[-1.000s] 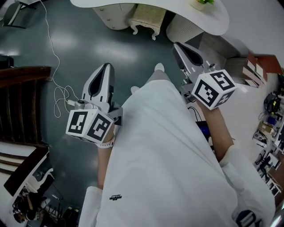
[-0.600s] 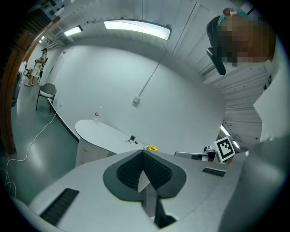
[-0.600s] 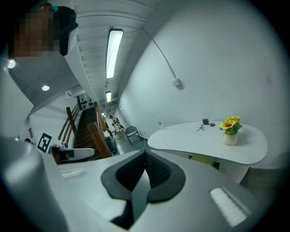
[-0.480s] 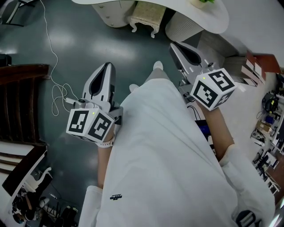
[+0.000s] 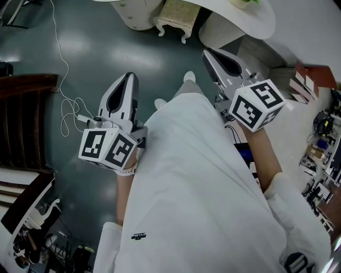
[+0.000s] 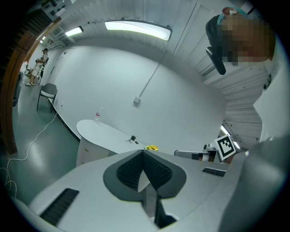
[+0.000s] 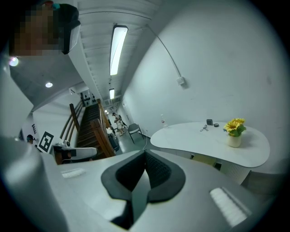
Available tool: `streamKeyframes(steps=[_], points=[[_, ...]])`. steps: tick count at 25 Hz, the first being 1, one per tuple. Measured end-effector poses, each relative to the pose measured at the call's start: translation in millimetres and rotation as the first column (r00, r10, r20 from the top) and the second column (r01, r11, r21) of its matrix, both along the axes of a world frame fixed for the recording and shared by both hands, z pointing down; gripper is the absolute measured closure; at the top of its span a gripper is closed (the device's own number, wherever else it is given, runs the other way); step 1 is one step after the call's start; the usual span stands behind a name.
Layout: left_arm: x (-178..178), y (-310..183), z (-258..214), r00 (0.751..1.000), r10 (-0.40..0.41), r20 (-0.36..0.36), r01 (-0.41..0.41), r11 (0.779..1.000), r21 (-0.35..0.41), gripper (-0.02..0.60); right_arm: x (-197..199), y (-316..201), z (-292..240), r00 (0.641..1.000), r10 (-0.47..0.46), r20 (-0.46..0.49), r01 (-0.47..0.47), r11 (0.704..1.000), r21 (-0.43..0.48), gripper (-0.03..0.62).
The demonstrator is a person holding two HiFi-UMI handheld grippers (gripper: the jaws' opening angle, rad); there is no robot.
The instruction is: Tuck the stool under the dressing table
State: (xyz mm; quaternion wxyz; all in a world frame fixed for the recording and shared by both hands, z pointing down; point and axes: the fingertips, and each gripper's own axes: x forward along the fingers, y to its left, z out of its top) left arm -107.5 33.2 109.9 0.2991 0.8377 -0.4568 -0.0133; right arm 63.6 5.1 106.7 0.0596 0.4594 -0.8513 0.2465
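One cream stool [image 5: 173, 18] is standing far ahead of us, partly beneath the white dressing table [image 5: 256, 24]. We are holding the left gripper [image 5: 127, 80] and the right gripper [image 5: 206, 54] near us, both with jaws pressed together and gripping nothing.

Cream stool [image 5: 175, 15], perhaps patterned, white dressing table [image 5: 258, 22], dark grey-green floor [image 5: 90, 48], yellow flowers [image 7: 234, 125]

Glossy floor [image 5: 101, 53], smooth white dressing table [image 7: 190, 138], dark wood stairs [image 5: 24, 122], matt grey plastic left claw [image 6: 143, 151] w/ ribbed pads [image 6: 129, 170]
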Motion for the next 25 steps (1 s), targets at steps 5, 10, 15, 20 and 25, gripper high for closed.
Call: streamKeyframes(steps=[5, 10, 15, 20, 25], points=[[3.5, 5.5, -0.7, 1.0, 0.002, -0.001, -0.002, 1.0, 0.002, 0.572, 2.5, 5.5, -0.4, 1.0, -0.002, -0.007, 0.002, 1.0, 0.0, 0.585], [5.6, 12.2, -3.5, 1.0, 0.01, 0.002, -0.01, 1.0, 0.011, 0.572, 4.2, 12.2, -3.8, 1.0, 0.001, -0.011, -0.001, 1.0, 0.009, 0.585], [7.8, 17.6, -4.7, 1.0, 0.018, 0.006, -0.018, 1.0, 0.02, 0.572, 6.0, 17.9, -5.0, 1.0, 0.007, -0.009, -0.007, 1.0, 0.02, 0.585], [6.8, 23.4, -4.9, 1.0, 0.018, 0.006, -0.018, 1.0, 0.021, 0.572, 4.6, 21.8, -8.4, 1.0, 0.009, -0.001, -0.009, 0.999, 0.034, 0.585], [8.5, 29.2, -3.2, 1.0, 0.021, 0.005, -0.021, 1.0, 0.02, 0.572, 5.3, 28.0, -7.3, 1.0, 0.002, -0.008, -0.002, 1.0, 0.029, 0.585]])
